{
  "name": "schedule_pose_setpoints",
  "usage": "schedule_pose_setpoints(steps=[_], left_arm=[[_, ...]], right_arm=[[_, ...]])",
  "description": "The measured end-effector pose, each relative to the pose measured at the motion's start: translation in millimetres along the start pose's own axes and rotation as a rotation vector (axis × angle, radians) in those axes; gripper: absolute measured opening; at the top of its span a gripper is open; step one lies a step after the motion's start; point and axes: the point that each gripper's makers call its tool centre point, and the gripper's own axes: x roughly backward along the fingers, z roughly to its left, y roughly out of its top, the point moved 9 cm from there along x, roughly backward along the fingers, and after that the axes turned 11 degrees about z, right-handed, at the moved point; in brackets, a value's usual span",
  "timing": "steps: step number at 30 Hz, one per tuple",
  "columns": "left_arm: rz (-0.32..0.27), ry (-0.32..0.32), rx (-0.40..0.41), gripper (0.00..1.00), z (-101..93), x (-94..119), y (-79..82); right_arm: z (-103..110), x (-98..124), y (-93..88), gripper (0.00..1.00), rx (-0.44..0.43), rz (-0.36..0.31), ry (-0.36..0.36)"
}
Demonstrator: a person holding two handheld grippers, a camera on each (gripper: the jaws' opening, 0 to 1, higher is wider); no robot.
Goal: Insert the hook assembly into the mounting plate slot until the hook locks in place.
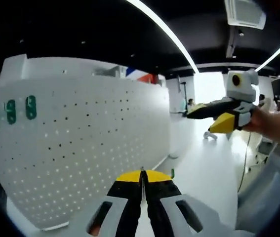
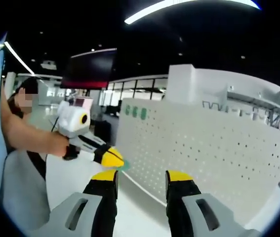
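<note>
Left gripper [image 1: 142,173]: yellow-tipped black jaws pressed together, a thin dark sliver just visible between the tips; in the right gripper view its tip pinches a small green piece [image 2: 123,166], likely the hook assembly, close to the lower left edge of the white perforated mounting plate [image 2: 204,158]. Right gripper [image 2: 142,177]: jaws spread wide, nothing between them, held out in the air in front of the plate's lower edge. Three green oval fittings [image 1: 11,111] sit in slots near the plate's upper left corner. A person's hand [image 2: 58,144] grips the left gripper's handle.
</note>
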Motion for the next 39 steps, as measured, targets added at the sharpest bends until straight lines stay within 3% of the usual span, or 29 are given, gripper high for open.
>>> schedule_pose_setpoints(steps=[13, 26, 39], left_arm=[[-0.121, -0.146, -0.032, 0.01, 1.6, 20.4, 9.8], [-0.195, -0.242, -0.020, 0.01, -3.7, 24.7, 15.8], [-0.306, -0.361, 0.033, 0.02, -9.4, 34.0, 23.5]], right_arm=[[14.4, -3.1, 7.9, 0.33, 0.049, -0.020, 0.077], [29.9, -8.5, 11.8, 0.28, 0.075, -0.046, 0.191], [41.4, -7.1, 24.4, 0.22, 0.048, -0.145, 0.336]])
